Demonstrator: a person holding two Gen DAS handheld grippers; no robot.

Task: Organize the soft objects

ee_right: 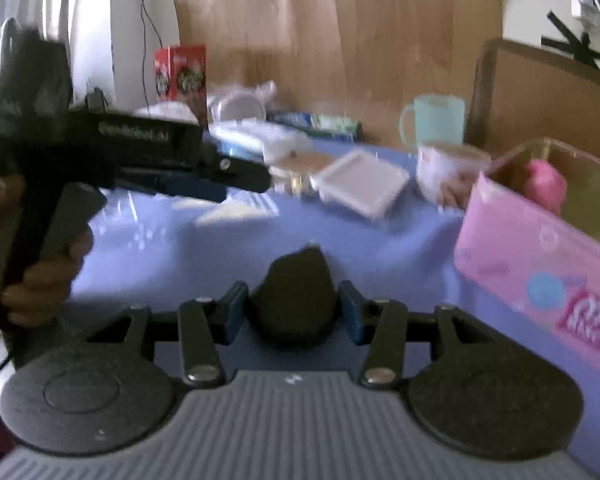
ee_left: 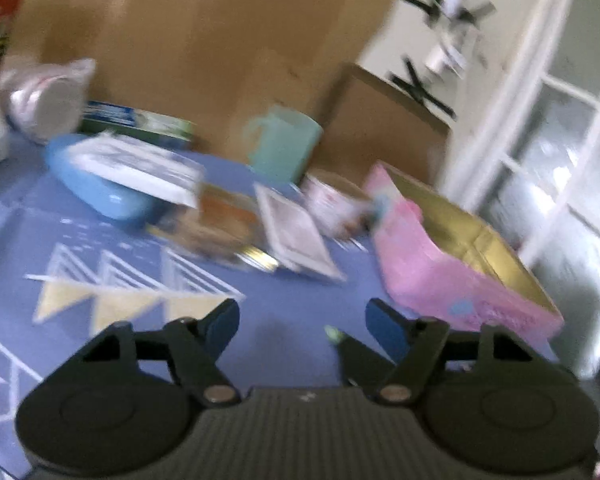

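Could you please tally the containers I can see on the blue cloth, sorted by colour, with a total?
Pink: 1, the pink box
Teal: 1, the teal mug
Blue: 1, the blue tub
White: 2, the white patterned bowl and the white square lid
Total: 5

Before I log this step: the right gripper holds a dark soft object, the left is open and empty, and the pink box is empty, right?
Not quite. The pink box is not empty: the right wrist view shows a pink item inside it. The rest stands: the right gripper is shut on the dark soft object, and the left gripper is open and empty.
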